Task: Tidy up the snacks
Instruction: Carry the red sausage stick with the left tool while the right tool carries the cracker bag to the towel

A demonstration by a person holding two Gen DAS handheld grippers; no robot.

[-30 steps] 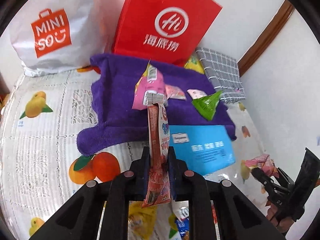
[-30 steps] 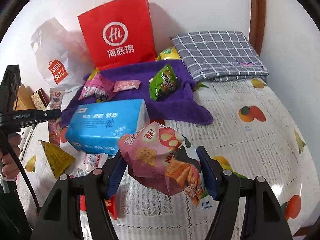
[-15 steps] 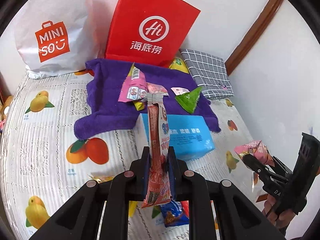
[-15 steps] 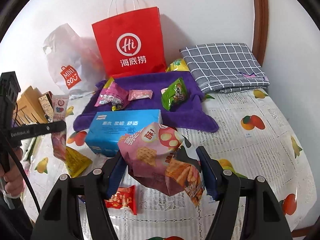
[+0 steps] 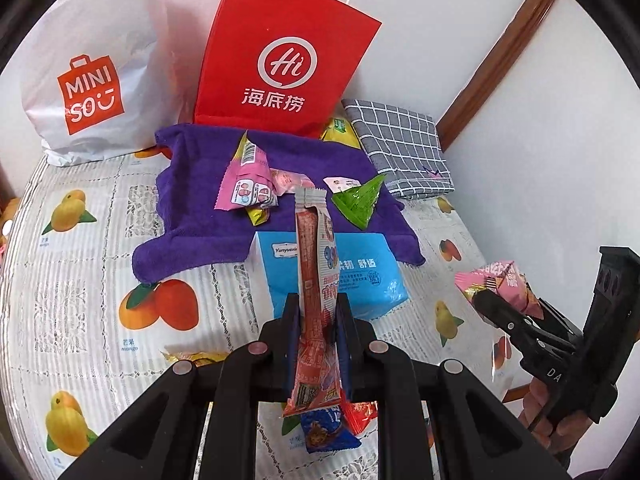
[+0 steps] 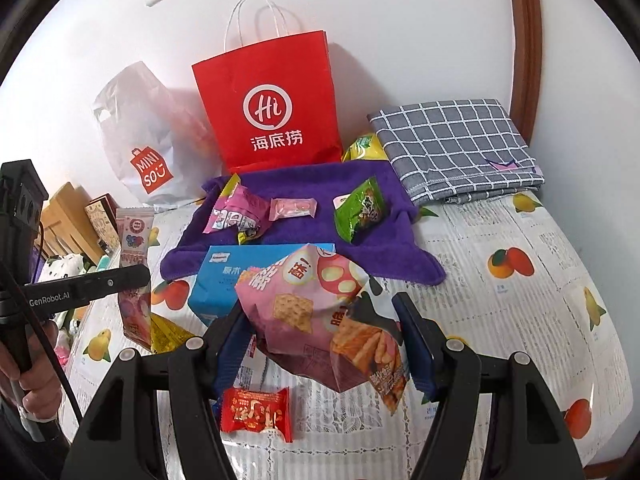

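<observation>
A: Big stuff first. Bed with the fruit-print cover [image 6: 520, 320], red paper bag [image 6: 272, 108] upright at the wall, white plastic shopping bag [image 5: 92, 80] beside it, folded grey checked cloth [image 6: 460, 148] at the right.

B: Purple towel [image 5: 200, 208] lies in front of the red bag, with a pink packet [image 6: 236, 212], a small pink sweet [image 6: 293, 208] and a green snack bag [image 6: 362, 208] on it. Blue tissue pack [image 5: 360, 276] touches its near edge.

A: Tongs?

B: Right tongs [image 6: 320, 340] grip the pink cracker bag [image 6: 308, 304], jaws half wide, pads on both sides, bag clear of the bed. Left tongs [image 5: 318, 320] pinched tight on a long red stick sachet [image 5: 316, 264], standing upright above the jaws.

A: Handling?

B: My guess: cracker bag is light, puffy, crinkly film, contents brittle, so hold across the body and don't squeeze harder. Sachet looks thin, floppy and slick; it's gripped low, so the top may sway. A hold nearer the middle would steady it.

A: Leftovers?

B: Small red packet [image 6: 256, 412] loose on the bed under the right tongs, a blue one [image 5: 324, 432] and a yellow one [image 6: 168, 332] near it.
</observation>
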